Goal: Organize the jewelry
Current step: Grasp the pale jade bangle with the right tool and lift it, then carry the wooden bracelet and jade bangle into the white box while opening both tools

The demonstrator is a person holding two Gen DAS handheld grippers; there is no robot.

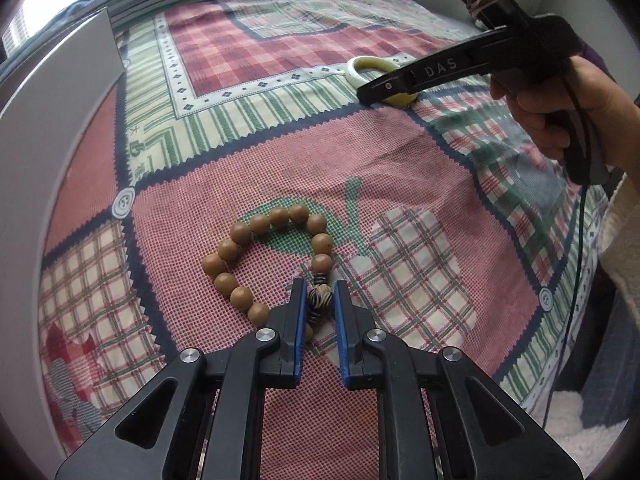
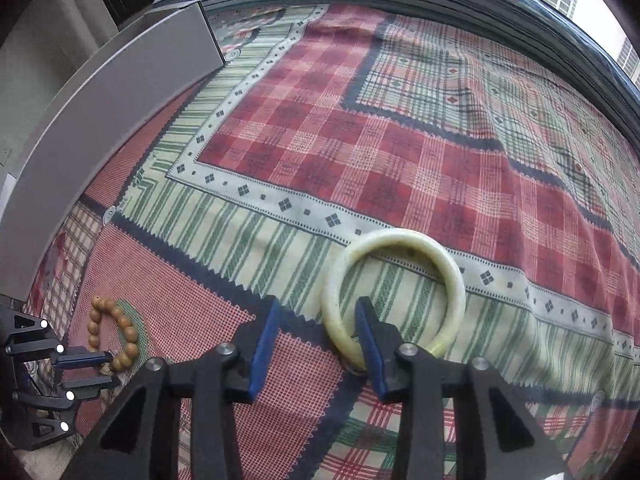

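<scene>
A patchwork plaid bedspread [image 2: 400, 128] covered the whole work surface, with a long grey box [image 2: 100, 128] standing along its left edge, and nothing showed that either piece of jewelry had reached a storage place, so the organizing looked barely begun. The pale jade bangle [image 2: 394, 292] lay flat on the green-striped band, and the right gripper [image 2: 316, 320] had its jaws spread, one finger inside the ring and the other outside its near rim, not yet pinching it. Closer to the person, the wooden bead bracelet [image 1: 272, 256] lay on the red checked patch, and the left gripper [image 1: 318, 292] had its jaws nearly together around the striped bead [image 1: 320, 298], though whether the pads touched it could not be told.
</scene>
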